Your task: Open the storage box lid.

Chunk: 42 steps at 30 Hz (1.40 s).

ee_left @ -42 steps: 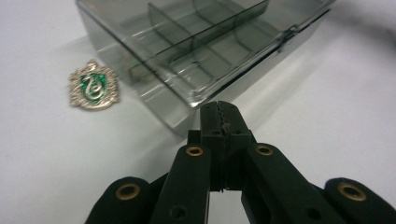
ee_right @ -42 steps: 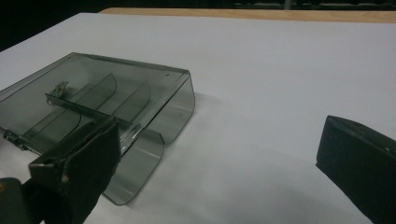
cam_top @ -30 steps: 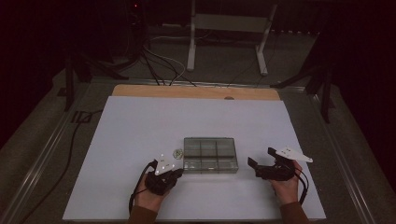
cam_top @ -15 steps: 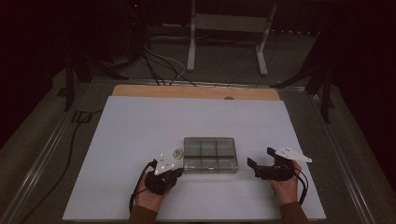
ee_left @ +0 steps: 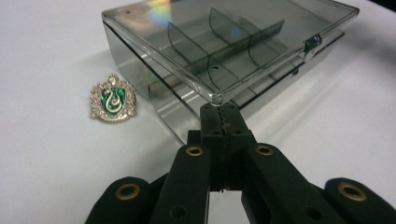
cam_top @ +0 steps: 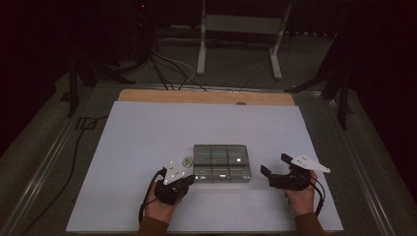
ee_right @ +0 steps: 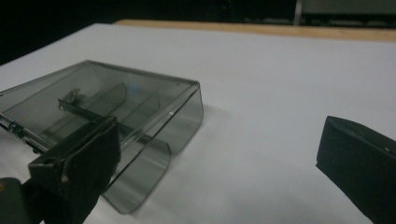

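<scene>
A clear smoky plastic box [cam_top: 221, 162] with inner dividers lies lid-down on the white table top [cam_top: 147, 132]. Just left of it lies a small silver and green crest badge [cam_top: 187, 161]. My left gripper [cam_top: 191, 176] rests at the box's near left corner. In the left gripper view its jaws are shut together with nothing between them, and the left gripper [ee_left: 219, 111] tips almost touch the corner of the box [ee_left: 224, 51], with the badge [ee_left: 113, 99] to the left. My right gripper [cam_top: 273, 167] stands open to the right of the box [ee_right: 116, 112], apart from it; its fingers [ee_right: 79, 158] are spread wide.
A bare wooden strip [cam_top: 206, 97] runs along the far edge of the table. Beyond it are a metal stand [cam_top: 241, 29] and cables [cam_top: 167, 69] on the dark floor. A black cable [cam_top: 74, 162] trails off the table's left side.
</scene>
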Tool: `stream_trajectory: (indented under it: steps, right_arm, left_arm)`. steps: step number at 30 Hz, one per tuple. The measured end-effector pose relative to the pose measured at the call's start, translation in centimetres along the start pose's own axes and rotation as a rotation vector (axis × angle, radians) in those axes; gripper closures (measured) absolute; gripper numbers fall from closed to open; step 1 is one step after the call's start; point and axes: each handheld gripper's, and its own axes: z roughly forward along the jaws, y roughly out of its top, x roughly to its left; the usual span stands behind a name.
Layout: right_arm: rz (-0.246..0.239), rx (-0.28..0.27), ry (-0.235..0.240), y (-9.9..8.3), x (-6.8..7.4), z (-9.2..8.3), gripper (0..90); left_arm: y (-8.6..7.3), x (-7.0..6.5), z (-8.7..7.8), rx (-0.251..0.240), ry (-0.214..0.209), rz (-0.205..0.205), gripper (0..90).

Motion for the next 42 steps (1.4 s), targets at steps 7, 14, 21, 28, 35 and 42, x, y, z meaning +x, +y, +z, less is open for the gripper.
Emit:
stream_trajectory:
  steps: [7, 14, 21, 28, 35, 42]
  right_arm:
    - [0.027, -0.018, 0.010, 0.3, 0.0, -0.3, 0.0]
    - [0.042, -0.020, 0.028, 0.5, 0.0, -0.5, 0.0]
    - [0.047, -0.019, 0.034, 0.6, -0.2, -0.6, 0.0]
    - [0.034, -0.006, 0.041, 0.7, -0.1, -0.5, 0.0]
    - [0.012, 0.003, 0.050, 0.9, 0.1, -0.4, 0.0]
    - [0.006, -0.002, 0.066, 1.2, 0.0, 0.2, 0.0]
  left_arm:
    - [0.8, 0.2, 0.3, -0.022, 0.019, -0.026, 90.0]
    - [1.5, 0.3, 0.5, -0.048, 0.008, -0.049, 90.0]
    - [2.3, 0.2, 0.9, -0.065, -0.003, -0.057, 90.0]
    - [3.3, 0.1, 1.2, -0.084, -0.006, -0.058, 90.0]
    - [4.0, 0.1, 1.5, -0.089, -0.003, -0.060, 90.0]
    - [4.7, 0.3, 1.9, -0.102, -0.007, -0.074, 90.0]
